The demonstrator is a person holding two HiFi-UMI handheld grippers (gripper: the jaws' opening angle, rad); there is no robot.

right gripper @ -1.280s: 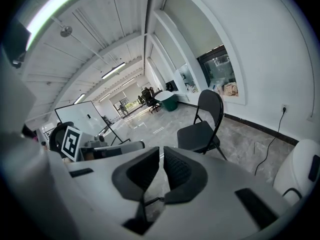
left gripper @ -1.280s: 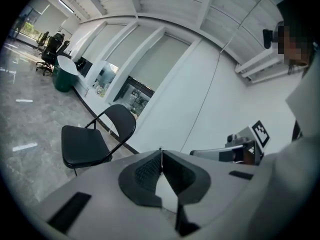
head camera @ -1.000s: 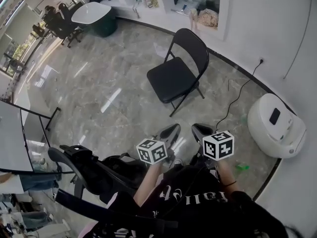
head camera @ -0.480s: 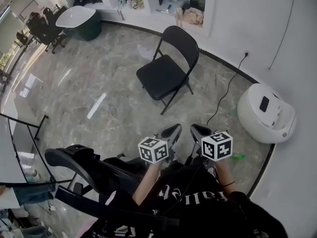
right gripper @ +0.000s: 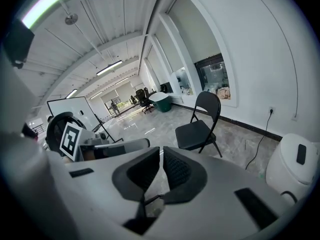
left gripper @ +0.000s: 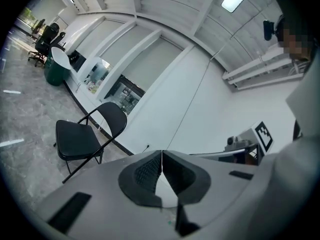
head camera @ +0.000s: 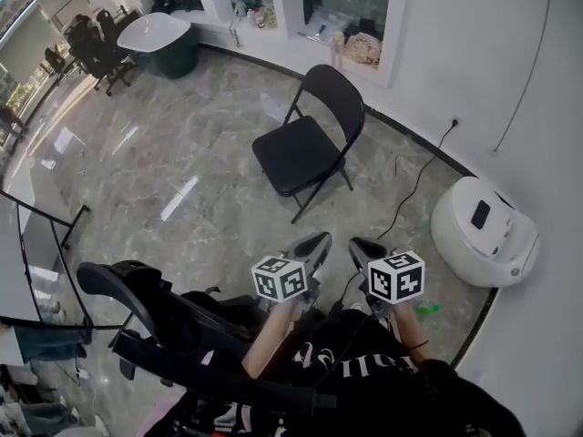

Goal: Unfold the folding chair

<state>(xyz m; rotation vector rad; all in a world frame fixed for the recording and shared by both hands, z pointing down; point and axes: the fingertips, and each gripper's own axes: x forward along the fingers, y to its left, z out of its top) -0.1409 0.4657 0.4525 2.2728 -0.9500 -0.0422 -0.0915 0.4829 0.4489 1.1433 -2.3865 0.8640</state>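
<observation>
The black folding chair (head camera: 296, 153) stands unfolded on the grey marble floor, seat down and backrest toward the white wall. It also shows in the left gripper view as the chair (left gripper: 80, 139) and in the right gripper view as the chair (right gripper: 197, 131). My left gripper (head camera: 314, 242) and right gripper (head camera: 364, 246) hang side by side in front of the person's body, well short of the chair. The left gripper (left gripper: 162, 156) is shut, pads together, with nothing in it. The right gripper (right gripper: 161, 154) is shut to a thin slit and holds nothing.
A white rounded appliance (head camera: 483, 230) sits on the floor at the right, with a black cable (head camera: 419, 185) running to a wall socket. A black office chair (head camera: 137, 299) is close at the lower left. A whiteboard stand (head camera: 36, 235) is at the left and a dark green tub (head camera: 159, 35) at the far left.
The head view has swung a little, so the chair sits further left in the picture. Both grippers stay shut, empty and low in front of the body; the chair stands as before.
</observation>
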